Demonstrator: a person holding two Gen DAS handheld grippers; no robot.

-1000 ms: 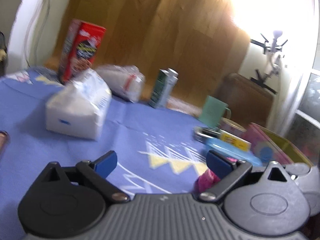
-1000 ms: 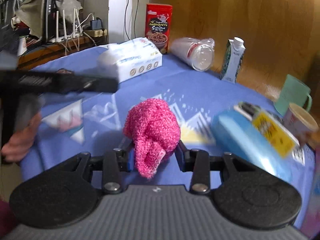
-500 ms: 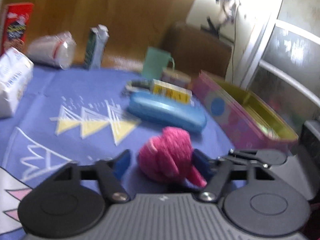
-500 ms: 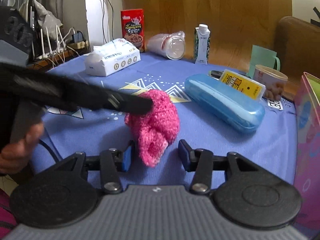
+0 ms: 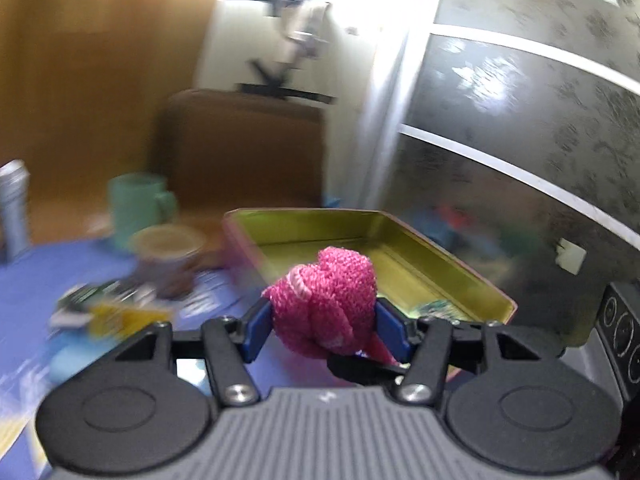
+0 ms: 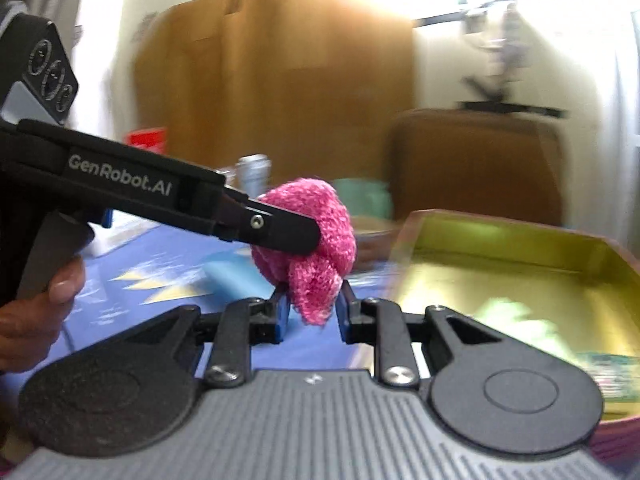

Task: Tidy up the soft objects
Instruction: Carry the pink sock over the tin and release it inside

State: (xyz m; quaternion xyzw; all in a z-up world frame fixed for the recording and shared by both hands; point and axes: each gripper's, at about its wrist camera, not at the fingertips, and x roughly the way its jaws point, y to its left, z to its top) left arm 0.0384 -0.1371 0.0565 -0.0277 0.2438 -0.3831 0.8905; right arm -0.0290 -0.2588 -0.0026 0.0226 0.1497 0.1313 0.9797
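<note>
Since the frames of a moment ago we have swung both tools away from the middle of the tabletop [image 5: 24, 272] toward the open tin [image 5: 404, 256], and the pink knitted bundle [image 5: 326, 304] has gone up with us, off the blue cloth. Our left gripper [image 5: 324, 330] has its jaws closed onto the bundle's 2 sides. Our right gripper [image 6: 311, 314] pinches only the bundle's [image 6: 310, 246] hanging lower lobe, jaws narrowed around it. In the left wrist view the tin sits at 1 o'clock beyond the bundle; in the right wrist view it [image 6: 520, 236] lies at 3 o'clock.

The risk we see is the double hold. If 1 tool pulls away while the other keeps its grip, the soft knit may stretch, unroll, or slip free short of the tin's near wall. The motion blur suggests speed, so we could also clip the tin's rim or the cup [image 5: 168, 248] near it. Releasing too high may let the bundle bounce out.
</note>
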